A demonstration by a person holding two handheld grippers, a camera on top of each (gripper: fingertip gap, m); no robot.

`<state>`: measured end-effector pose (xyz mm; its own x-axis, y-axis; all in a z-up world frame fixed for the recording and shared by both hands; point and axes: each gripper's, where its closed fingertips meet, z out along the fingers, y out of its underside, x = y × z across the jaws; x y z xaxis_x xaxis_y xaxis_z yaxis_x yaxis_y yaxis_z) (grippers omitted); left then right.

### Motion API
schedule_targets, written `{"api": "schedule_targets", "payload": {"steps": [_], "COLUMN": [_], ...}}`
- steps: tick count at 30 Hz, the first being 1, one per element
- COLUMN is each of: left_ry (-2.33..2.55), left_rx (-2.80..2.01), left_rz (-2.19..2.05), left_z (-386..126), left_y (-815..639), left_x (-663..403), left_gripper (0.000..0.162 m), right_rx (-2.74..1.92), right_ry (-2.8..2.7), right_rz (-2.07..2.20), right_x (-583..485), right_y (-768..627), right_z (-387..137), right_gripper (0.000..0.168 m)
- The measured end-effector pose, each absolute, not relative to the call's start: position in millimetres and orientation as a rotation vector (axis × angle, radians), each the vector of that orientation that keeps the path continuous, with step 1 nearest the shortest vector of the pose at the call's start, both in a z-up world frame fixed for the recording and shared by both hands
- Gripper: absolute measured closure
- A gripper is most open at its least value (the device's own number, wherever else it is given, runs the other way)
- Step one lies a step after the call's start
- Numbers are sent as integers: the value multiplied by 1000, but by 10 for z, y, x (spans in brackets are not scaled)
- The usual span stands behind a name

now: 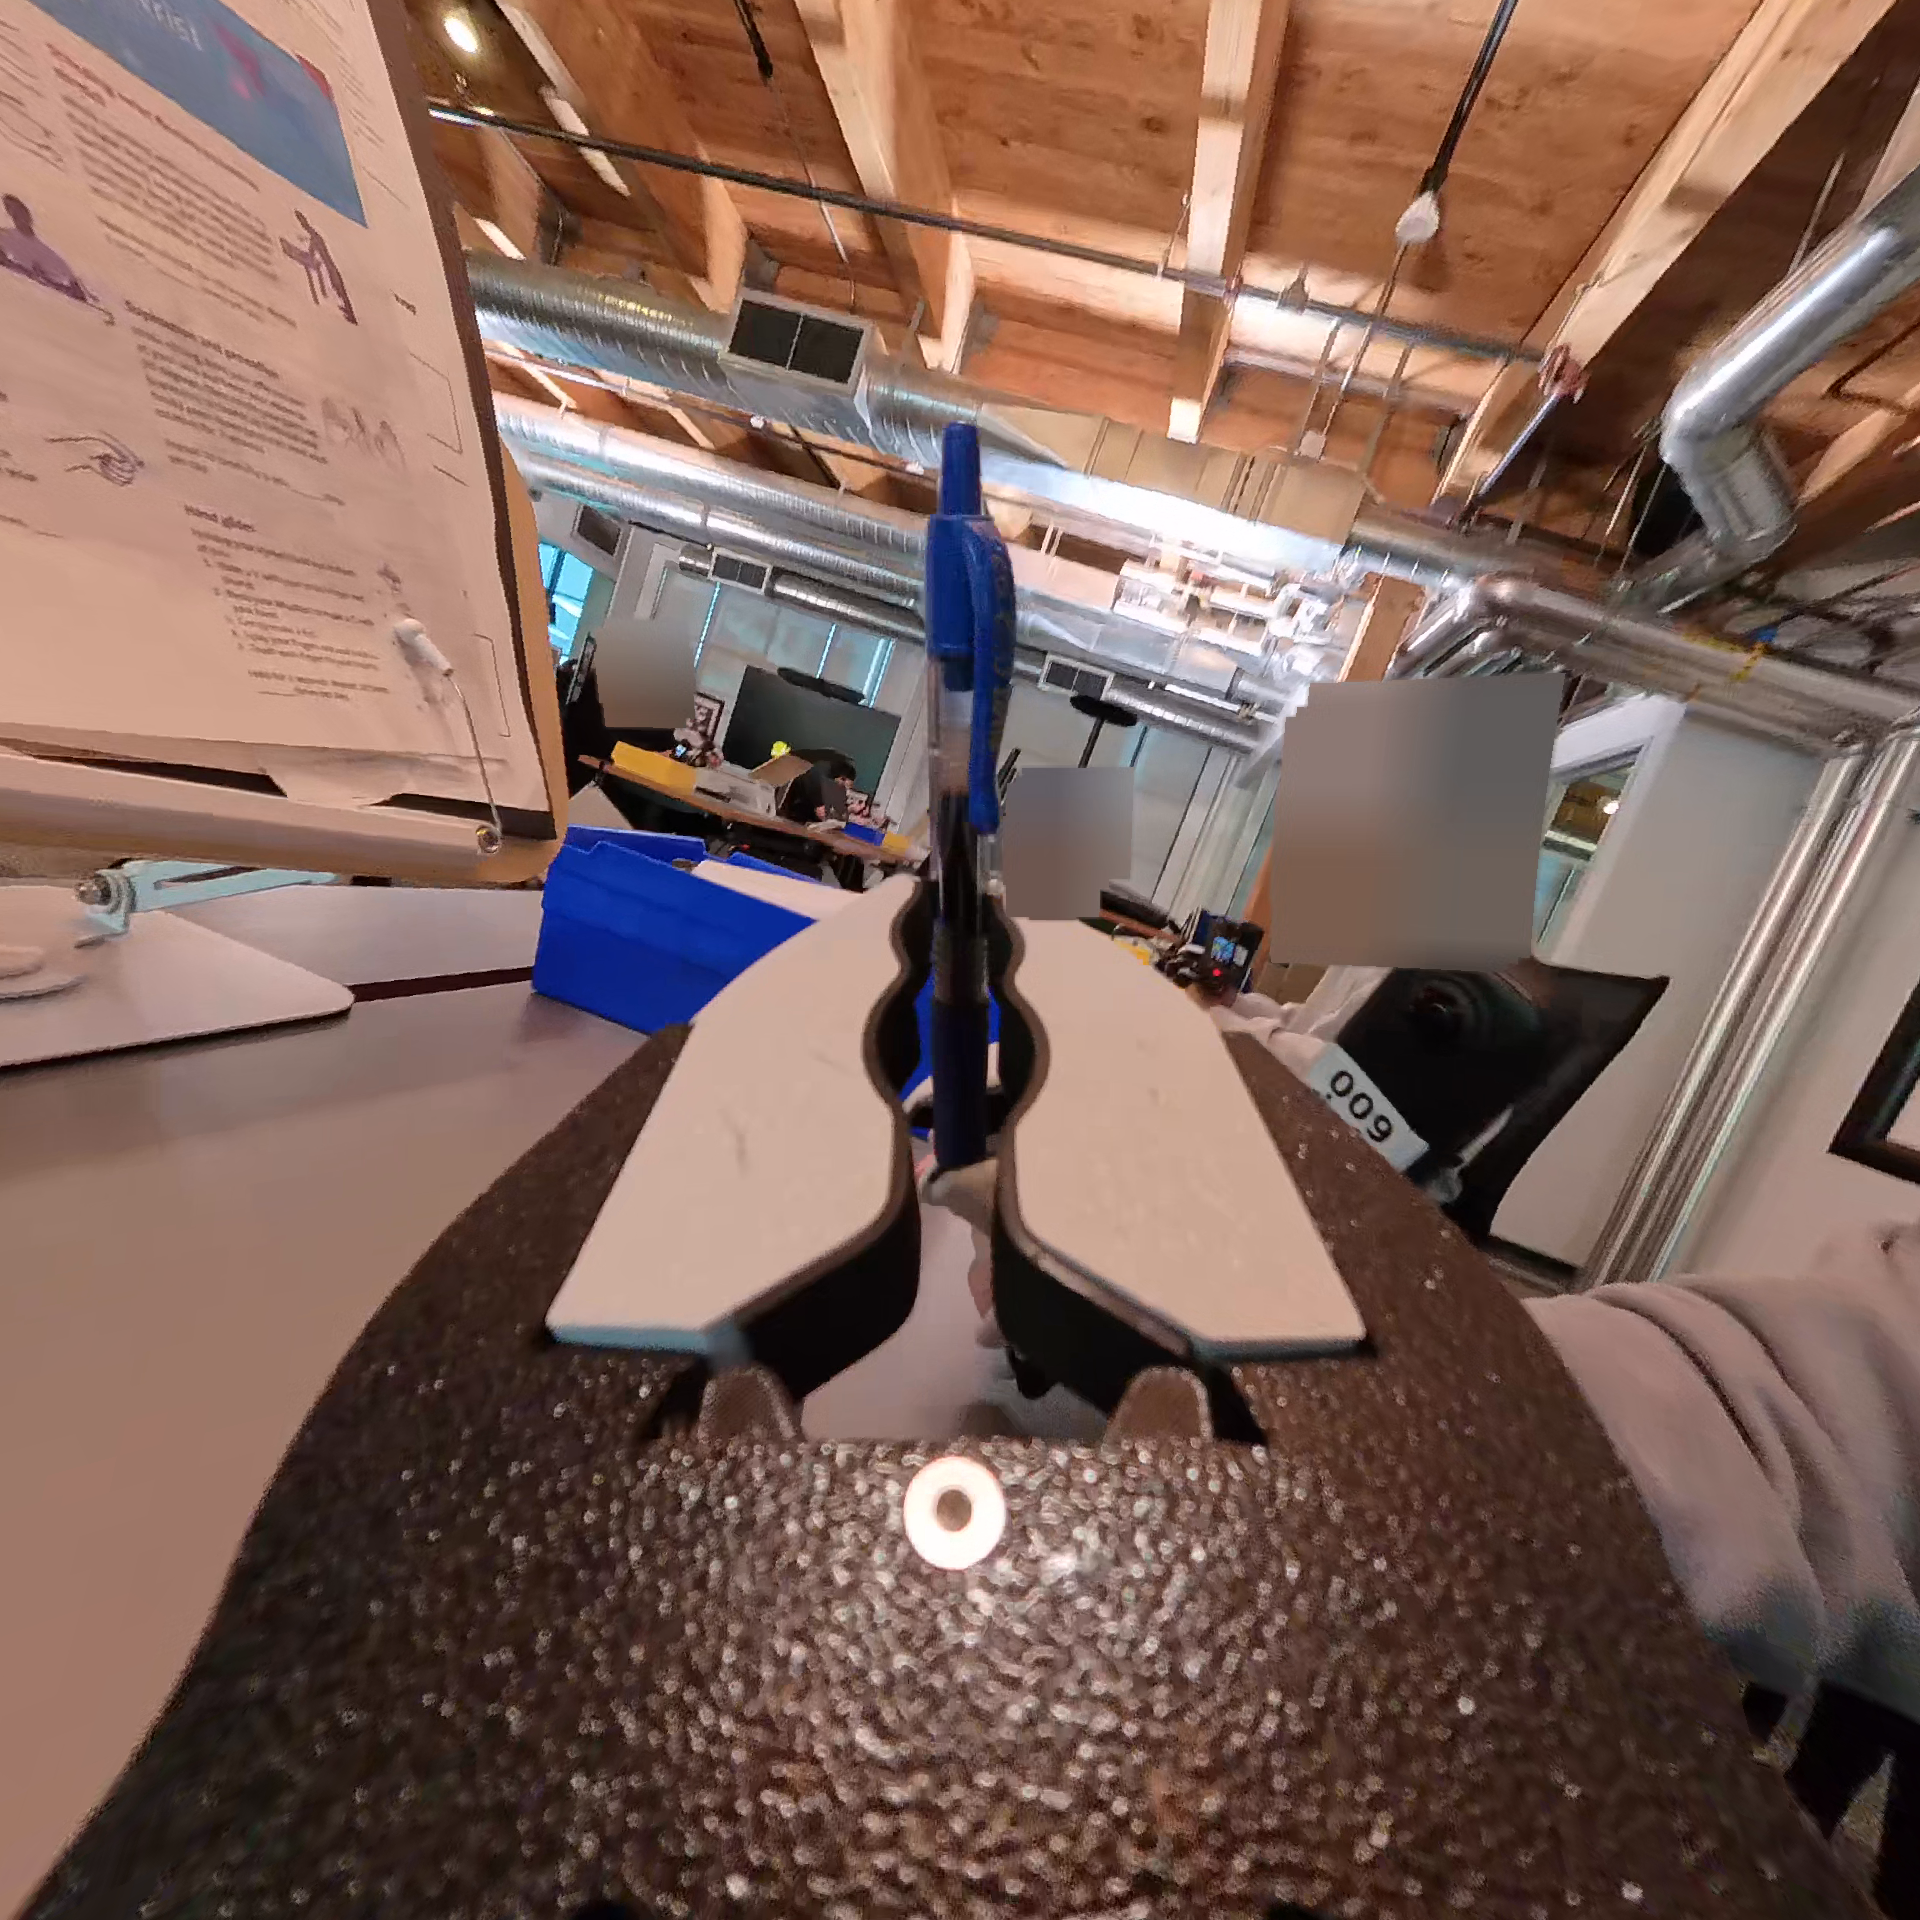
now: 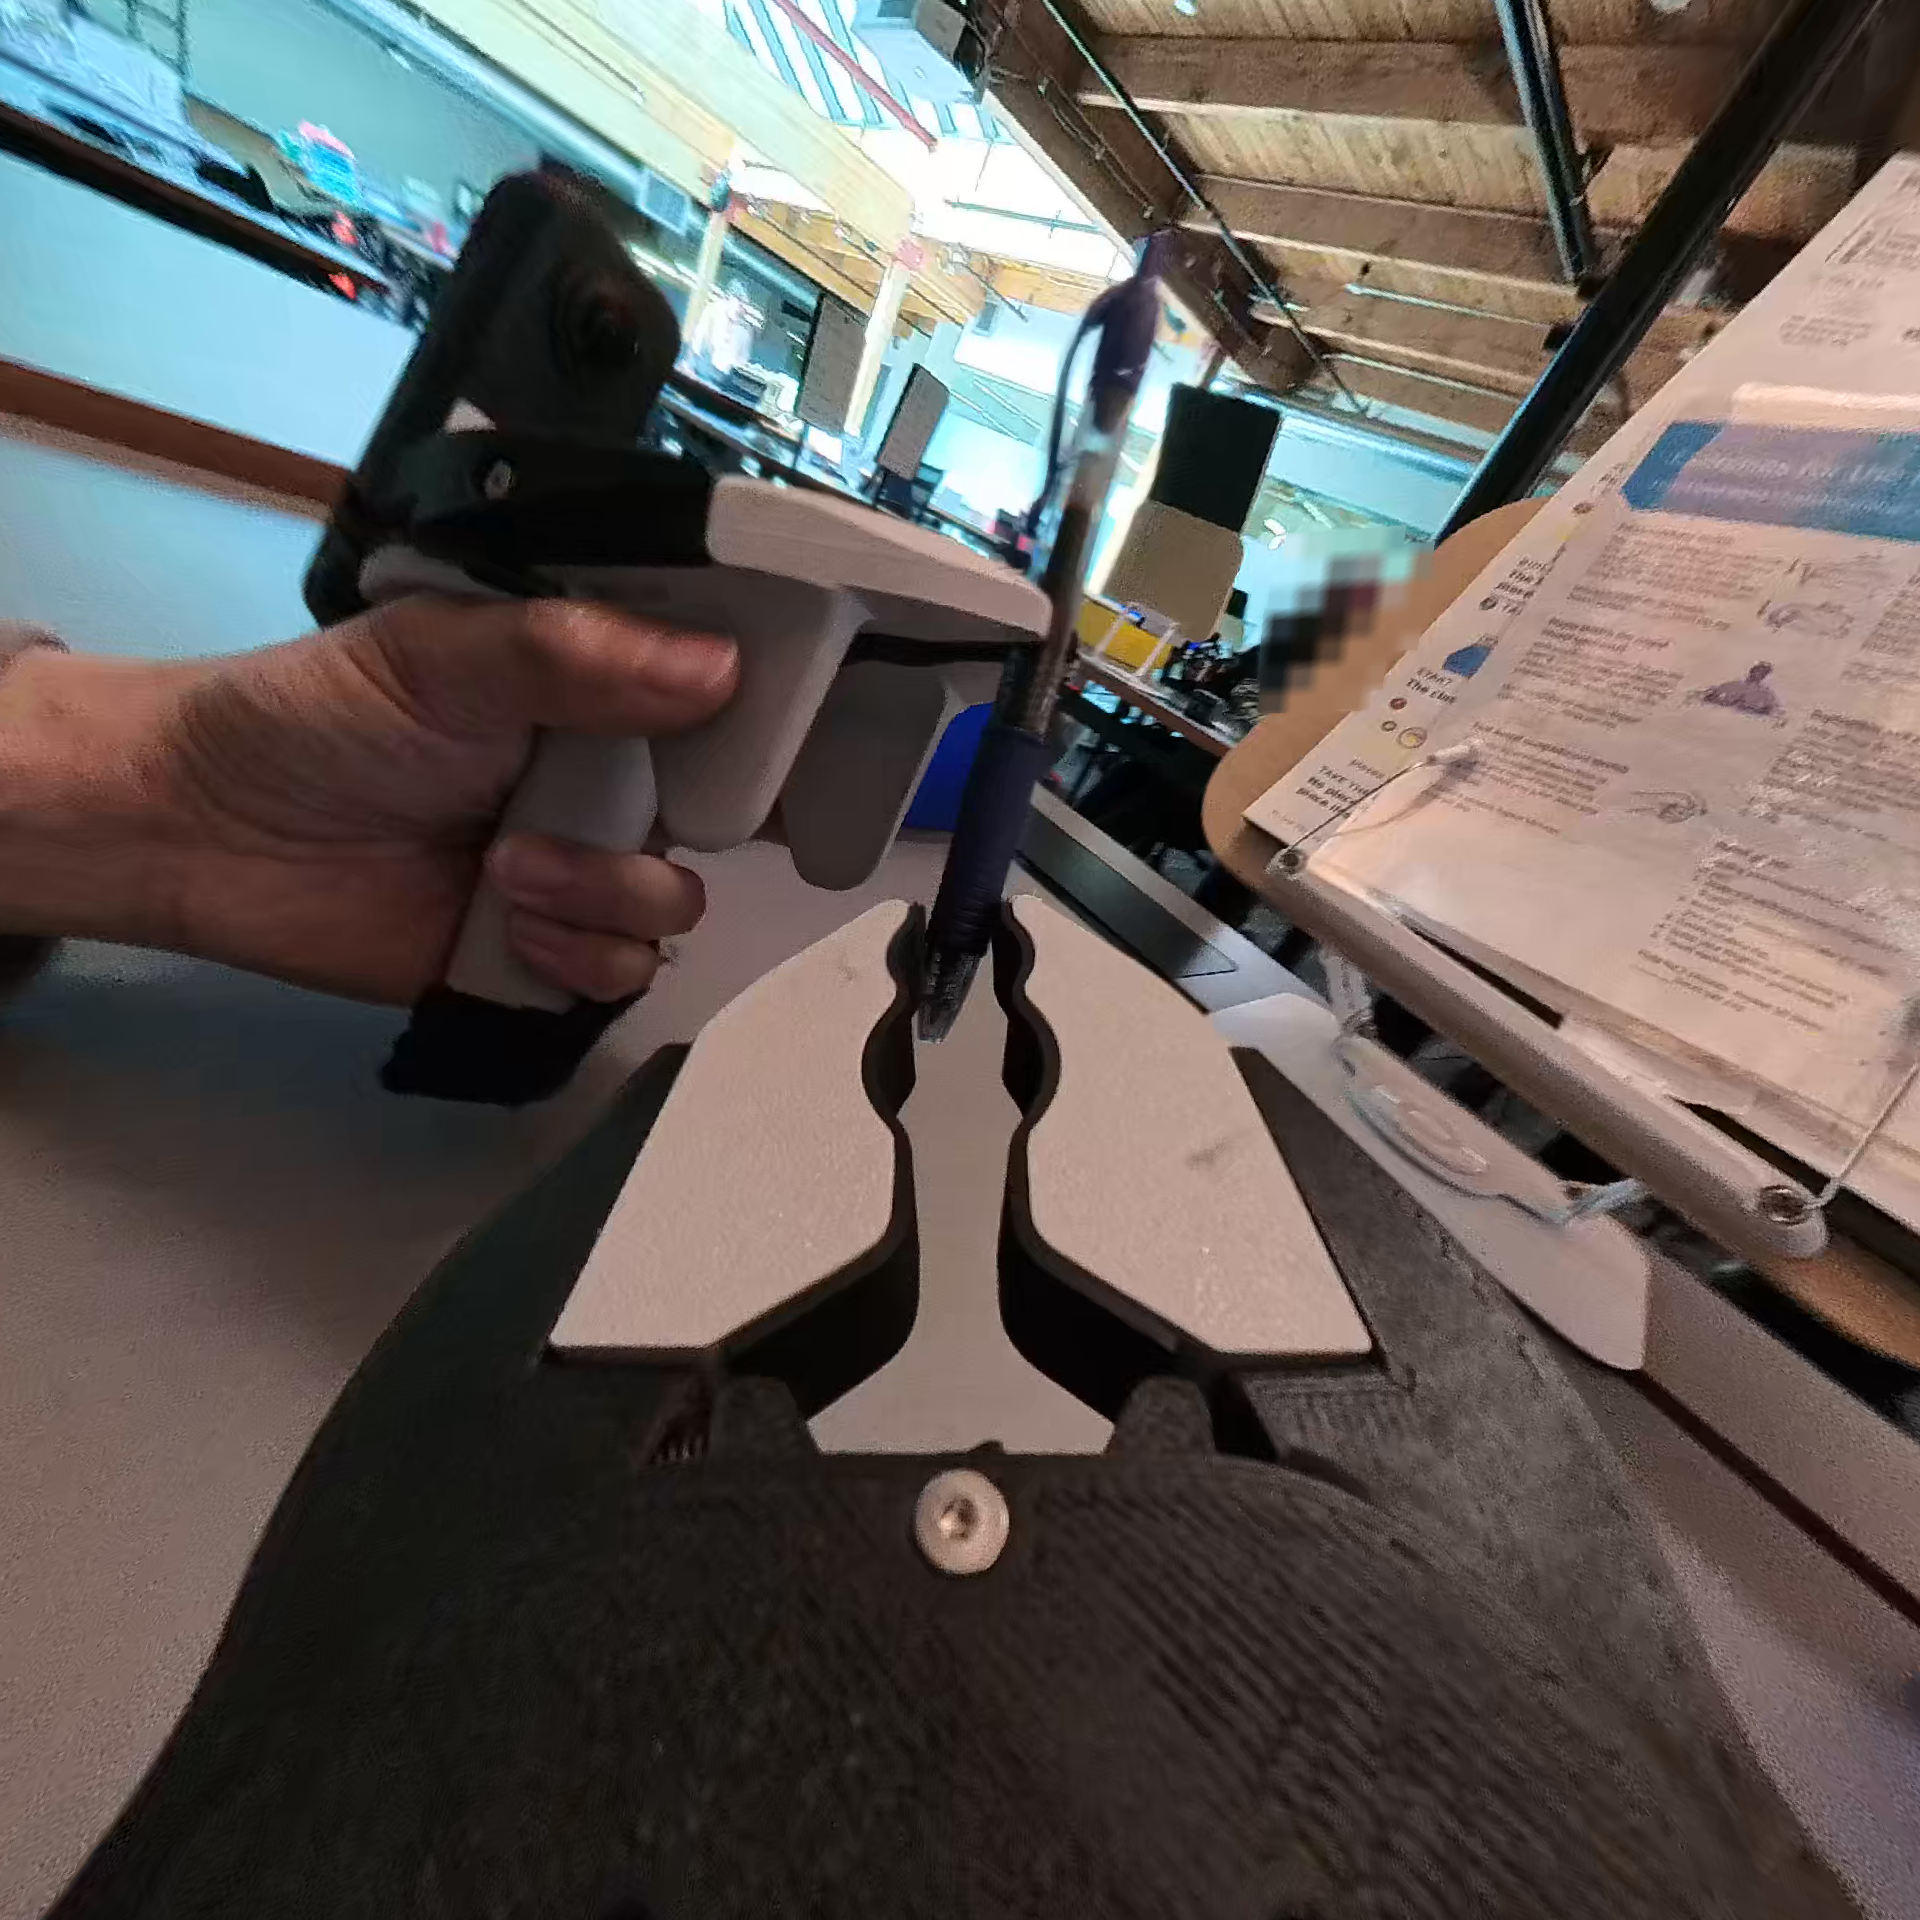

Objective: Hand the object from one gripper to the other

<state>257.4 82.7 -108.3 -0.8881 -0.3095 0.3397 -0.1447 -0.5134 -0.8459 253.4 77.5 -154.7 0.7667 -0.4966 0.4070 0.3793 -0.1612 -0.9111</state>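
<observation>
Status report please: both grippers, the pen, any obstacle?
Left gripper shut on blue pen, upright. Right gripper around pen tip, open. Document stand close right.

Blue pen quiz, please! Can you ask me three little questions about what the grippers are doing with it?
1. True or false: the pen is lying loose, with nothing holding it.
2. Which one holds the pen around its middle? A: left gripper. B: right gripper.
3. Fill in: the pen's tip sits between the right gripper's two ____.

Key: 1 false, it stands upright in a grip. 2 A. 3 fingers.
</observation>
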Motion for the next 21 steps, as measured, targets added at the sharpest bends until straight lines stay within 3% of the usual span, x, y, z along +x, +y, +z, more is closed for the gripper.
{"api": "schedule_targets", "payload": {"steps": [4,6,9,16,19,21], "left_ry": [1502,1493,1545,1690,1703,1714], "left_rx": [-606,-533,-389,-324,-255,-280], "left_rz": [-2651,-2672,-2697,-2722,-2756,-2746], "left_z": [-1014,-973,-962,-1079,-1060,-1081], "left_y": [909,964,979,794,776,771], "left_x": [2479,2421,2284,2178,2096,2123], "left_gripper": [150,130,127,124,147,150], "right_rx": [-1435,-1309,-1090,-1214,-1187,-1197], "right_ry": [139,191,269,211,229,250], "right_rz": [-229,222,751,935,932,890], "right_x": [2339,2217,2192,1863,1896,1951], "right_y": [755,695,538,761,766,755], "right_z": [-1395,-1284,-1166,-1349,-1328,-1350], "right_gripper": [157,157,157,157,157,157]}}
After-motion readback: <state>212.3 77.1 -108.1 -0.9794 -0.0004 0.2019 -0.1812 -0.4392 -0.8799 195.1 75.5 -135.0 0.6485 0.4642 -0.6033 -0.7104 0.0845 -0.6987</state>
